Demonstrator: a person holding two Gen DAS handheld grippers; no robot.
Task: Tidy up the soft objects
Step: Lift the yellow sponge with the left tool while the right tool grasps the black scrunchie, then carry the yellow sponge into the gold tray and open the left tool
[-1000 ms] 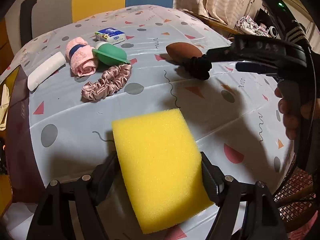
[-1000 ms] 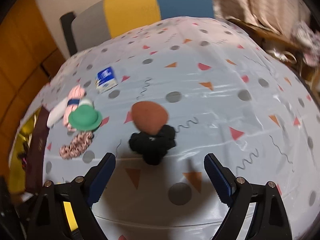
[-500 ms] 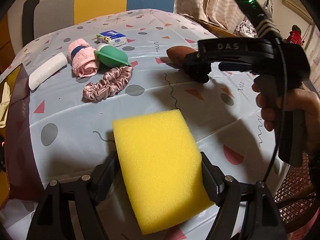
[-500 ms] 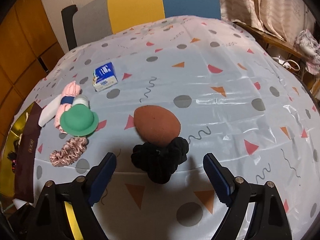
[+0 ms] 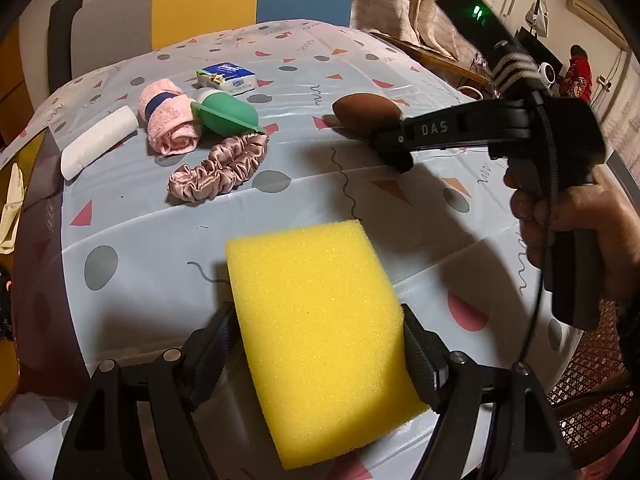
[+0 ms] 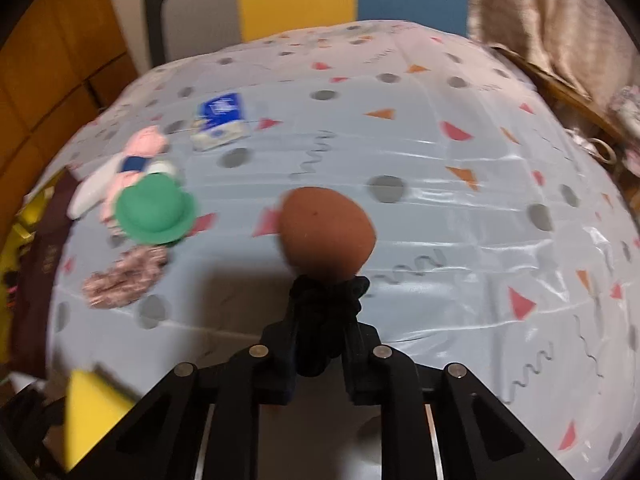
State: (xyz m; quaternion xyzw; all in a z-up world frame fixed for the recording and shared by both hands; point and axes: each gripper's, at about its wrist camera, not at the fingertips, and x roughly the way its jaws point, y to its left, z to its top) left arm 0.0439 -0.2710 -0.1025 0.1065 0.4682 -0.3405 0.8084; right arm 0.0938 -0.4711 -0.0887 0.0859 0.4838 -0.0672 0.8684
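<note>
fingers (image 6: 320,344) pinching one black scrunchie (image 6: 326,300), one sponge (image 5: 320,332)

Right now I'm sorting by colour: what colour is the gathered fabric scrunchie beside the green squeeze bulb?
Dusty pink satin scrunchie; left wrist view.

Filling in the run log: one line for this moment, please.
left gripper: shut on yellow sponge | right gripper: shut on black scrunchie | brown sponge: on table

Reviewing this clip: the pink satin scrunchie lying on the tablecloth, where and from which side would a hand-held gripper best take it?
Across one of the pink satin scrunchie's long sides, coming from above. It lies flat as a stretched loop, so fingers straddling one ruffled band should pinch it; the near-left end looks safest, since the green silicone piece crowds the far end.
</note>
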